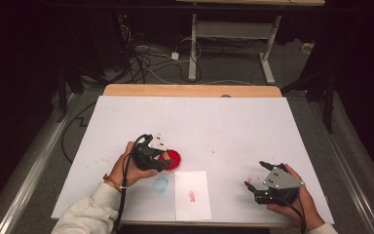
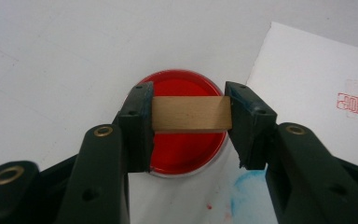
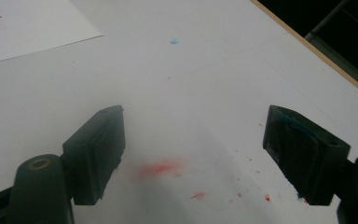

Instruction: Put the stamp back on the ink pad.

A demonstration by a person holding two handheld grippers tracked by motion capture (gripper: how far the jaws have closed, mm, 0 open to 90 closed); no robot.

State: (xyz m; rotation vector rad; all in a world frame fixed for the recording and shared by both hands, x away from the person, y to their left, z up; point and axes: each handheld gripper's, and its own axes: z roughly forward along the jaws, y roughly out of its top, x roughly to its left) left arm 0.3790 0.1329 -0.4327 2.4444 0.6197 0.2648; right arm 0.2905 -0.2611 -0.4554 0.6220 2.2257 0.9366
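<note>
A plain wooden stamp (image 2: 190,113) lies level, clamped end to end, directly above the round red ink pad (image 2: 182,151), which sits just beside the stamped paper (image 2: 307,93).

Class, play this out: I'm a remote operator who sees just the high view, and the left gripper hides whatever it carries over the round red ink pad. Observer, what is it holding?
Observer: The left gripper is shut on a small rectangular wooden stamp block, held crosswise between its fingers.
Operator: Is the block centred over the pad?
Observer: Roughly; the round red ink pad shows above and below the block.
Operator: What is printed on the white paper sheet?
Observer: A red rectangular stamp mark with characters too small to read.
Operator: And the right gripper?
Observer: The right gripper is open over red ink smudges.
</note>
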